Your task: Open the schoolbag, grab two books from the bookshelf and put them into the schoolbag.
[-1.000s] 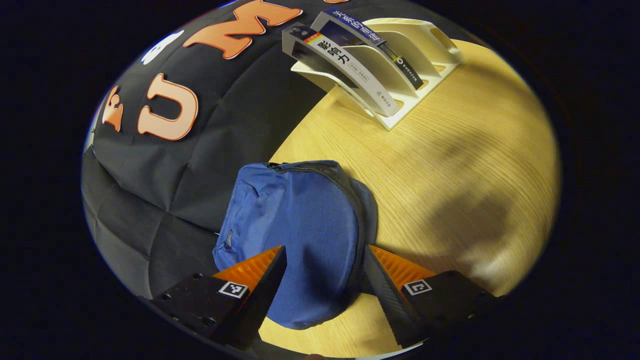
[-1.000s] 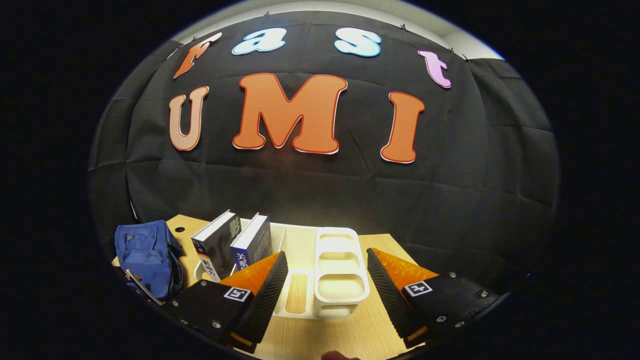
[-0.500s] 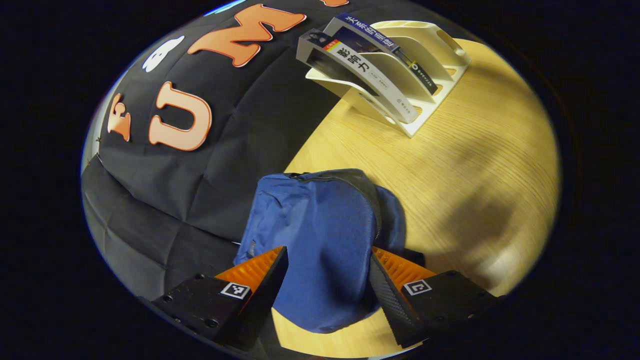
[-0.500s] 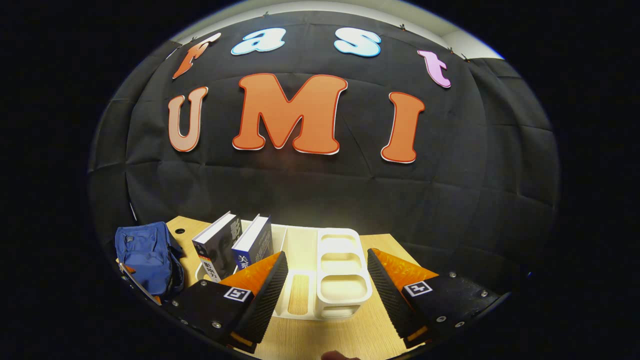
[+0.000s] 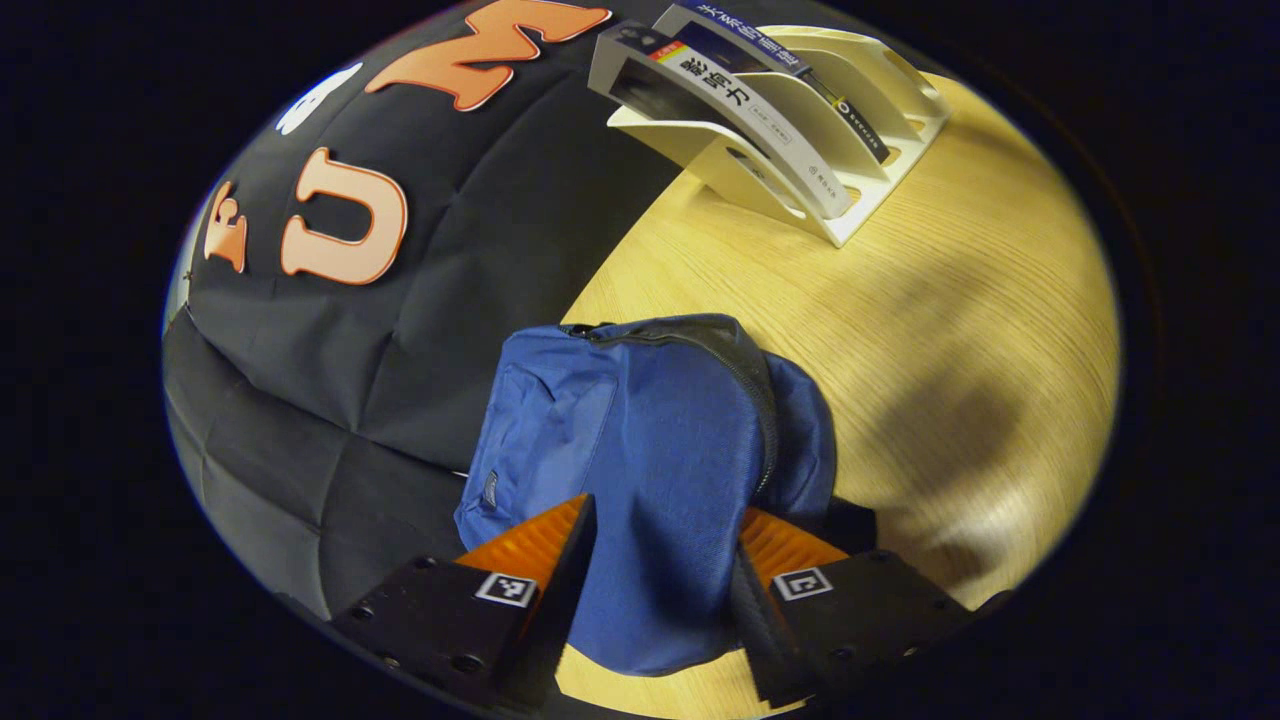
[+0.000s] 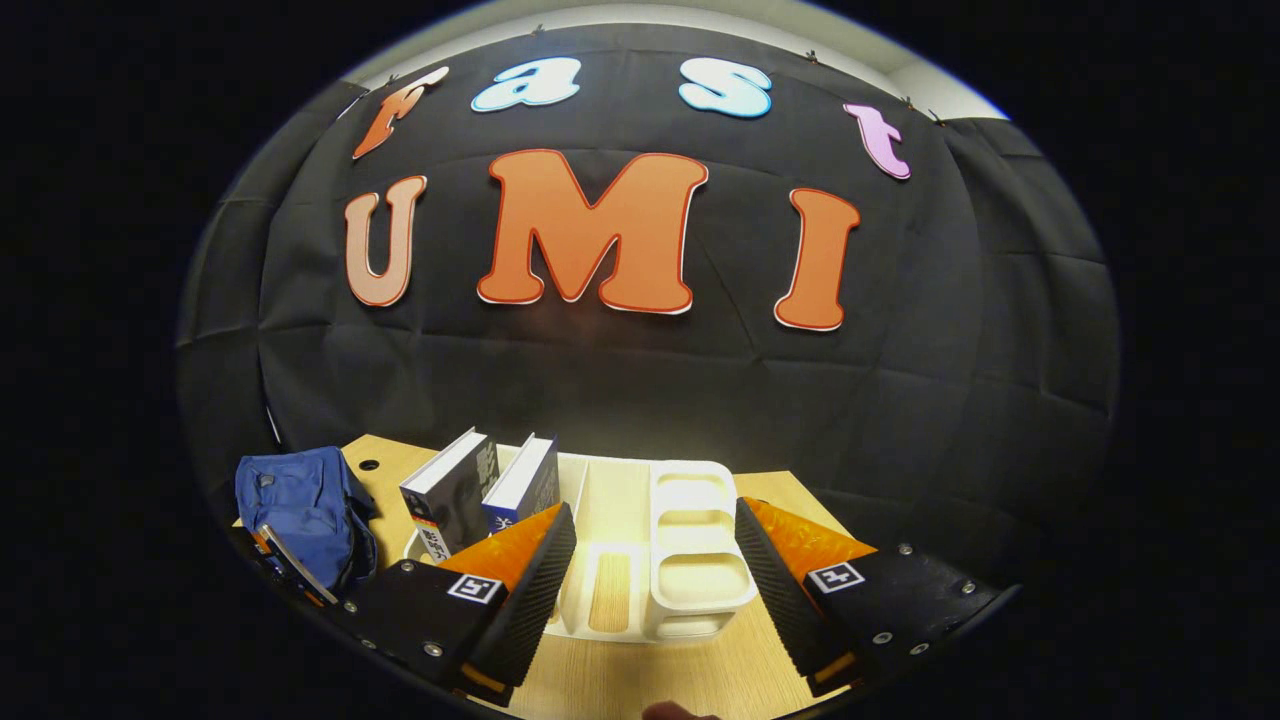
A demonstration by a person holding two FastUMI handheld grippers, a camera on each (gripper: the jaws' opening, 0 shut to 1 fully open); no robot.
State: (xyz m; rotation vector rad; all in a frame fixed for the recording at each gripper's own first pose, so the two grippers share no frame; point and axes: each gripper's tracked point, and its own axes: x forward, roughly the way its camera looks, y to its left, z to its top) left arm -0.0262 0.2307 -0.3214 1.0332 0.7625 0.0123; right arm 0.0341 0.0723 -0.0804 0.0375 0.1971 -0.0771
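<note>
A blue schoolbag (image 5: 640,430) stands at the wooden table's left end, its zipper (image 5: 745,370) closed along the top. My left gripper (image 5: 665,510) has its fingers pressed against both sides of the bag's upper part. Farther along the table is a white bookshelf (image 5: 850,215) holding two leaning books, one with a white spine (image 5: 745,110) and one dark blue (image 5: 775,55). In the right gripper view my right gripper (image 6: 655,520) hangs open in front of the bookshelf (image 6: 690,560), with both books (image 6: 450,490) (image 6: 525,485) to its left and the schoolbag (image 6: 300,510) beyond them.
The light wooden table (image 5: 930,330) stretches out to the right of the bag. The black cloth wall (image 6: 640,380) runs close behind the bag and bookshelf. The bookshelf's right-hand slots (image 6: 700,500) hold nothing.
My left gripper's fingers have drawn closer together around the schoolbag's top, and the bag has bulged between them. The right gripper has edged slightly nearer the bookshelf.
</note>
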